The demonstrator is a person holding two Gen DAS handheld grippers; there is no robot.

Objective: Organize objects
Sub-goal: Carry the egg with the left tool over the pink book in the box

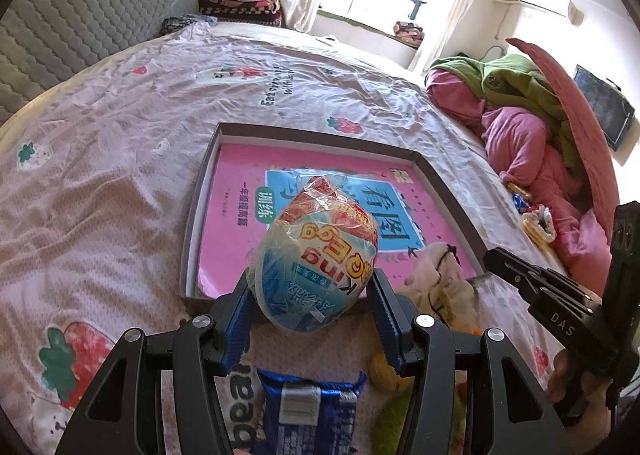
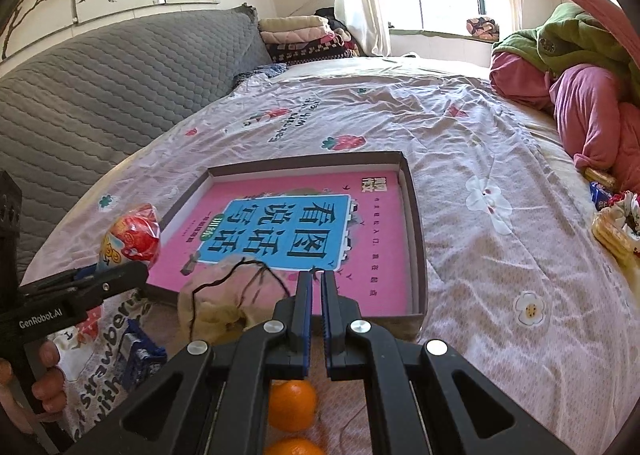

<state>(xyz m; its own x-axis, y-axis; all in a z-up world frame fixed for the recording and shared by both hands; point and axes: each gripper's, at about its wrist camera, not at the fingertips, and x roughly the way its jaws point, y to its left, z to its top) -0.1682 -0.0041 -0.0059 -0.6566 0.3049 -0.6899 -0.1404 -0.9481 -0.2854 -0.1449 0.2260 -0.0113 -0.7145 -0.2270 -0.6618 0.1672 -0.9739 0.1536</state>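
My left gripper (image 1: 310, 289) is shut on a plastic-wrapped toy egg (image 1: 316, 255) and holds it above the near edge of a shallow dark box (image 1: 320, 139). The egg also shows in the right wrist view (image 2: 130, 237). A pink book (image 2: 304, 239) lies flat in the box (image 2: 416, 215). My right gripper (image 2: 316, 283) is shut and empty, at the box's near edge. A beige cloth toy (image 2: 224, 299) with black cord lies just left of it, partly over the box edge.
A blue snack packet (image 1: 308, 411) and two oranges (image 2: 292, 405) lie on the strawberry-print bed sheet (image 2: 480, 255) near me. Snack packets (image 2: 612, 223) lie at the right. Pink and green bedding (image 2: 580, 95) is piled far right. A grey quilted headboard (image 2: 100, 95) stands left.
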